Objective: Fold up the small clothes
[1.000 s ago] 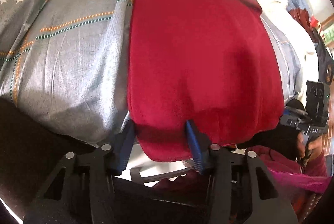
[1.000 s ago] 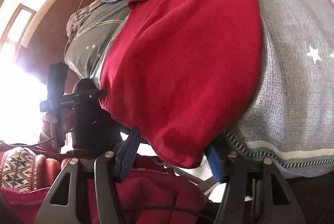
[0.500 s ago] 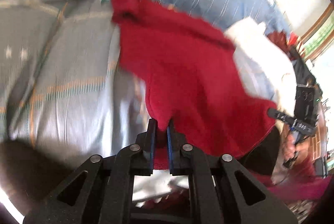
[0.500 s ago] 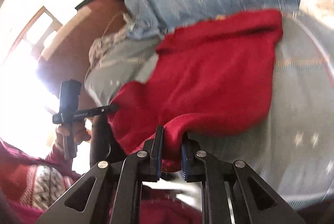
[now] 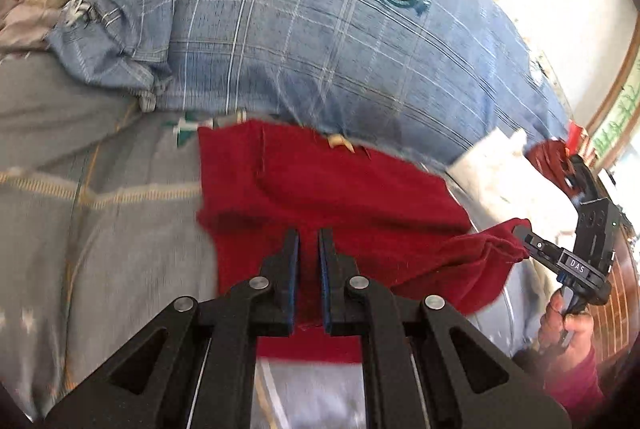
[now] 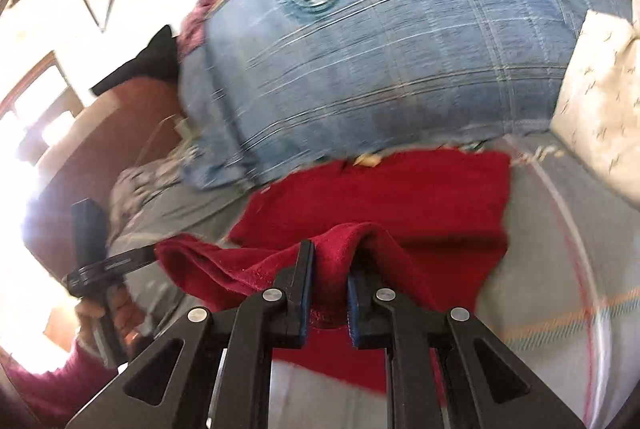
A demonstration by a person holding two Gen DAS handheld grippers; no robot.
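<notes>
Red garment (image 5: 340,197) held at both near corners, lifted over the bed (image 5: 120,229).
Left hand-held gripper (image 5: 308,241) and right hand-held gripper (image 6: 332,257) each clamp its hem; the far half lies flat beside the blue plaid pillow (image 5: 320,41).

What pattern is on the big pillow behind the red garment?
Blue plaid pillow with a round green crest; clearest in the left wrist view.

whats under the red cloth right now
The red cloth lies on the grey bedsheet, its far edge against the blue plaid pillow. The left claw and right claw pinch its near edge. Anything beneath the cloth is hidden.
</notes>
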